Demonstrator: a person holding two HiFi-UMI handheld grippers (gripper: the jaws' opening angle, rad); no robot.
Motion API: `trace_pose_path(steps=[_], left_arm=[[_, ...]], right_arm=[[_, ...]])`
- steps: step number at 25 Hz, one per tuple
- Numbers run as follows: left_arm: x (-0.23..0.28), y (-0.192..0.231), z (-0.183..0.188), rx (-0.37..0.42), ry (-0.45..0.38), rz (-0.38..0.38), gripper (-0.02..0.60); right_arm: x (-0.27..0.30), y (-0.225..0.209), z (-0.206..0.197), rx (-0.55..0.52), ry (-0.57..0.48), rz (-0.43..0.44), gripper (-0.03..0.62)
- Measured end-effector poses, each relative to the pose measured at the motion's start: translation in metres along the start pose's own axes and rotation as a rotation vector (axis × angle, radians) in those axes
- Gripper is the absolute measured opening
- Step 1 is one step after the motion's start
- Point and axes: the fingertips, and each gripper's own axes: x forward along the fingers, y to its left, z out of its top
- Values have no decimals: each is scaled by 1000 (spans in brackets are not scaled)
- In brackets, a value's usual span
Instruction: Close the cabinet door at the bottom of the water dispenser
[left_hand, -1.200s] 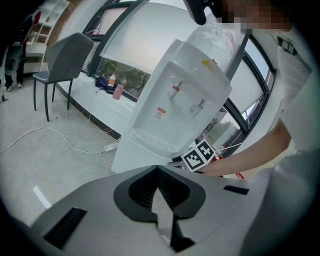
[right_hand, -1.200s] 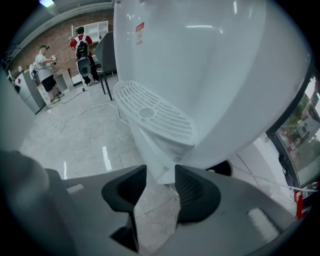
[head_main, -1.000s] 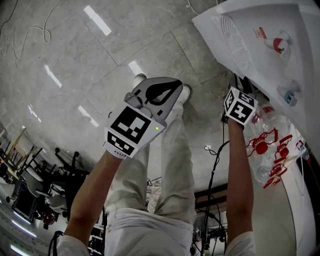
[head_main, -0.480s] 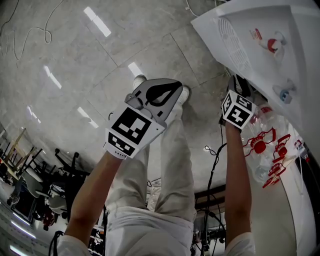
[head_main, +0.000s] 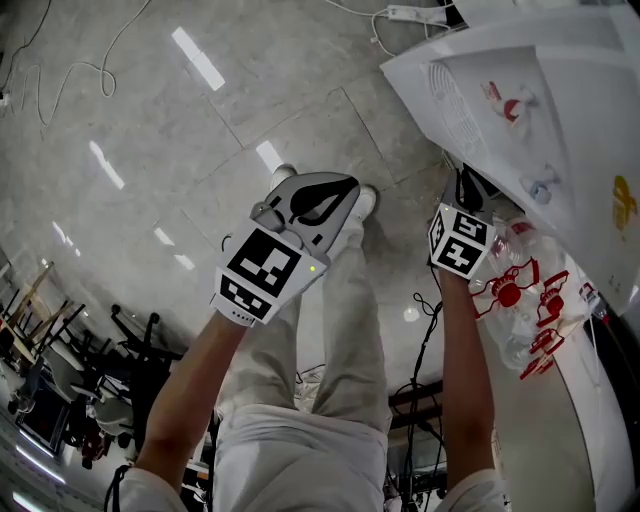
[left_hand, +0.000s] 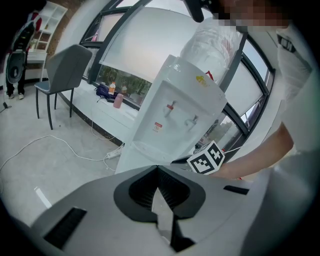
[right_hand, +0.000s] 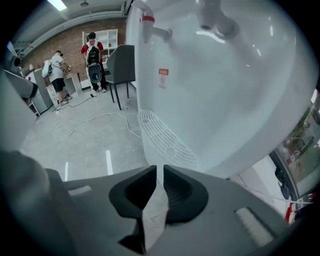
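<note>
Right claw has just been closing to an empty slit, water dispenser dead ahead of it — left claw pinched together, empty

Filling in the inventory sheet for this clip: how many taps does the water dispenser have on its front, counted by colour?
Red tap: 1
Blue tap: 1
Total: 2
</note>
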Motion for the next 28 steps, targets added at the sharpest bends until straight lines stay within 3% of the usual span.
trace_pose_path(steps=[3,13,28], left_arm=[[-10,-1,10,-7,-15,9,3],[-45,-18,31,7,-17,17,3],[-105,-71,108,41,-92,67,3]], right_arm=[[-16,13,21,-4,-40,26,19],[-88,55,88,-8,-167,135,11],[-203,61,160,-12,-319,235,11]])
